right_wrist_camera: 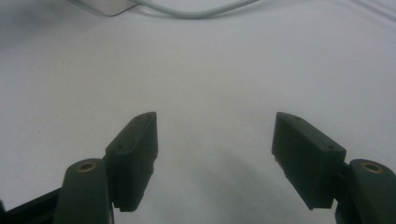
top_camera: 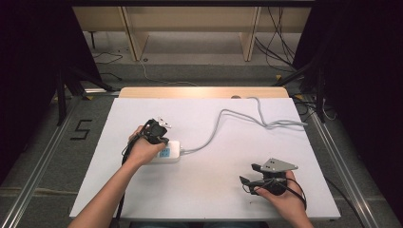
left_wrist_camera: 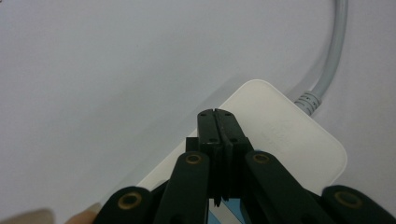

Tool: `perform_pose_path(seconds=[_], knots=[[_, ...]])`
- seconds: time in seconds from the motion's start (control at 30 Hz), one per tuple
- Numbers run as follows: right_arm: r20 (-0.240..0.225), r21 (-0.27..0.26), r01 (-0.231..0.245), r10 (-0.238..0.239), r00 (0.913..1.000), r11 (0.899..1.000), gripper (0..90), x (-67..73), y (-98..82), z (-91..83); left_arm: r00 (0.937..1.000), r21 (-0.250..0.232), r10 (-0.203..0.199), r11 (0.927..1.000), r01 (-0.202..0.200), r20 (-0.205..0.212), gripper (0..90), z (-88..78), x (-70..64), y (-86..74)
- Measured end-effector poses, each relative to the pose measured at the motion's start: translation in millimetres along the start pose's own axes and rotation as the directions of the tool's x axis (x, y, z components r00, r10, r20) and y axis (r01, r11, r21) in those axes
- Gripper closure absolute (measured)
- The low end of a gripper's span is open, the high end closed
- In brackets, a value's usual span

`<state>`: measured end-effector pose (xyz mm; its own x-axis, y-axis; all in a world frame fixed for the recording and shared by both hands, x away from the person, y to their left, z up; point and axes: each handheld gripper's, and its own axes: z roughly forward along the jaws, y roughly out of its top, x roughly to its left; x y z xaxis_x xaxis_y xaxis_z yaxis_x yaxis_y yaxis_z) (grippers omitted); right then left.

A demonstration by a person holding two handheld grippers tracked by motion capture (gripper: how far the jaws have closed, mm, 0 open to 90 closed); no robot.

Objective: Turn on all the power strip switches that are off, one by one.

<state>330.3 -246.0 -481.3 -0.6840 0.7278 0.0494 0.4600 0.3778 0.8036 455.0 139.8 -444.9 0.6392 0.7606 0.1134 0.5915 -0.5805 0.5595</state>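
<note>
White rectangular plastic power strip point(top_camera: 167, 152) with rounded corners lies flat on the white table top point(top_camera: 209, 190), left of centre. Matte, smooth casing. A small blue patch shows on its upper face in the high view, beside the person's left hand point(top_camera: 142, 151); detail too small to read. In the left gripper view the same casing point(left_wrist_camera: 289, 135) shows faint embossed marks near one end, illegible.

Pale grey round cable point(top_camera: 223, 118) leaves the strip's right end through a ribbed strain relief point(left_wrist_camera: 308, 100). It curves up and right across the table, loops near the far right edge and runs off the far side. A stretch of it shows at the top of the right gripper view point(right_wrist_camera: 196, 11), along with a corner of the strip point(right_wrist_camera: 107, 5).

Left gripper point(top_camera: 157, 132), black, held in the left hand directly over the strip's left end. In the left gripper view point(left_wrist_camera: 218, 114) the jaws are pressed together with no gap, tips over the strip's top face. Whether the tips touch the casing: cannot tell. Nothing pinched between them.

Right gripper point(top_camera: 249, 173), black with grey three-cornered plate on top, held in the right hand point(top_camera: 280, 194) near the table's front right, well apart from the strip. Jaws point left toward table centre. Right gripper view point(right_wrist_camera: 215, 140): jaws spread wide, bare white table between them, a soft shadow beneath.
</note>
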Motion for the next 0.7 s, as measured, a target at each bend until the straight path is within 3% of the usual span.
perform_pose_path(seconds=[0.23,0.43,0.57,0.7], knots=[[-0.001,-0.002,0.001,-0.001,1.0,1.0,32.4,0.4,0.1,-0.1,0.9996,0.012,0.017,0.9998,-0.017,-0.022,89.3,1.2,-3.4,1.6],[0.0,0.0,0.002,-0.002,1.0,1.0,32.4,0.2,0.0,-0.1,0.9998,0.011,-0.006,0.9999,0.006,-0.021,89.4,2.4,-3.5,1.5],[-0.001,-0.002,0.003,-0.003,1.0,1.0,32.4,0.4,0.0,-0.2,0.9995,0.016,0.006,0.9999,-0.006,-0.03,89.4,2.8,-4.3,1.6],[-0.001,-0.002,0.003,-0.003,1.0,1.0,32.4,0.6,0.0,0.0,0.9996,0.015,-0.023,0.9996,0.023,-0.015,89.5,2.9,-2.2,1.1]])
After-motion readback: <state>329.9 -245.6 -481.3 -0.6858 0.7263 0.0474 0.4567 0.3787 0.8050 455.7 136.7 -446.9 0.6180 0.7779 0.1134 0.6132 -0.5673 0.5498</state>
